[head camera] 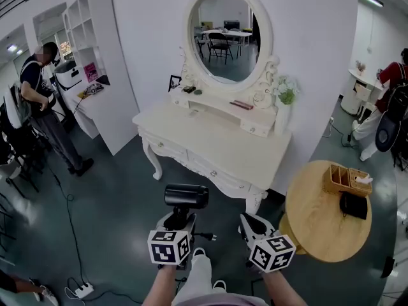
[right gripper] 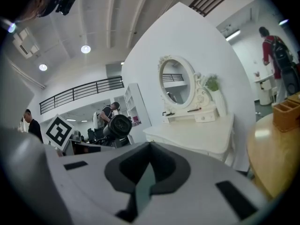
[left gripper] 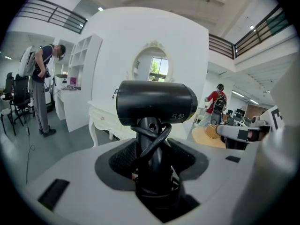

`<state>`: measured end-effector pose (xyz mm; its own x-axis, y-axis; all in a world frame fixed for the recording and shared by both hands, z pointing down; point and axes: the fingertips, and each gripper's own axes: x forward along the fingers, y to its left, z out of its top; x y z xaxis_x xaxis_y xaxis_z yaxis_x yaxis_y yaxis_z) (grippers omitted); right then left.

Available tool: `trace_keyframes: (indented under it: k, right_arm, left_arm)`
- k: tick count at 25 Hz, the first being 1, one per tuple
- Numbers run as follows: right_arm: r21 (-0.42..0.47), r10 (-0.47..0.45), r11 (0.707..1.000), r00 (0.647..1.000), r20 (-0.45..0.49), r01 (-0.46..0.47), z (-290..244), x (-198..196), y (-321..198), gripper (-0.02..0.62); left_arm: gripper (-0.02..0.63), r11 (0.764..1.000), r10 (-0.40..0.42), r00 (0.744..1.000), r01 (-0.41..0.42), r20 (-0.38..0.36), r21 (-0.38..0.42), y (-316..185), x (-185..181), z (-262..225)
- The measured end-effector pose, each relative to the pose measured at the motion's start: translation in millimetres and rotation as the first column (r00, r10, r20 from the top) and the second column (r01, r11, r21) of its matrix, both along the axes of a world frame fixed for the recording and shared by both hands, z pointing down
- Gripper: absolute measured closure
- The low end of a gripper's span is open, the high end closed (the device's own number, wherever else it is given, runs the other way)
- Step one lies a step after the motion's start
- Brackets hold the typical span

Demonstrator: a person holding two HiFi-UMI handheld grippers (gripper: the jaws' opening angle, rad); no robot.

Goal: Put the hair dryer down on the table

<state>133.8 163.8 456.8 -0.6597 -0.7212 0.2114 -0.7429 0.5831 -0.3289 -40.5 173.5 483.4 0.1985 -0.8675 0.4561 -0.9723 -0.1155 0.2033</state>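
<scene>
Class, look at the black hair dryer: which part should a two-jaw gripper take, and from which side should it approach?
Take the hair dryer by its handle, coming from below, as the left gripper does now. The handle is a narrow upright stem; the barrel above is wide and round, poor for two jaws. Mind the cord looped round the handle.

A white carved dressing table (head camera: pixel 210 139) is standing at the centre of the head view, its raised shelf carrying small dark items (head camera: pixel 189 90) and a white vase of greenery (head camera: pixel 285 104). At lower right, a round wooden table (head camera: pixel 319 228) is bearing a wooden organiser box (head camera: pixel 346 179) and a black pouch-like thing (head camera: pixel 354 205). A white power strip (head camera: pixel 83 291) is lying on the grey floor (head camera: pixel 108 196) at lower left.
</scene>
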Motion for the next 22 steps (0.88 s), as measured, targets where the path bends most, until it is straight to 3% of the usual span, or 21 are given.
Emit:
trace_keyframes:
  k: [8,22]
  right_arm:
    - [-0.004,0.025,1.000,1.000,-0.002,-0.025,8,-9,-59,0.592]
    - [0.008,0.086,0.996,0.996,0.010,-0.087,-7,-67,-196,0.592]
  left_arm:
    - [0.397,1.000,0.017,1.000,-0.017,-0.021,-0.006,-66,-15,10]
    - [0.397,0.996,0.084,0.996,-0.084,-0.024,0.018,-215,-70,0]
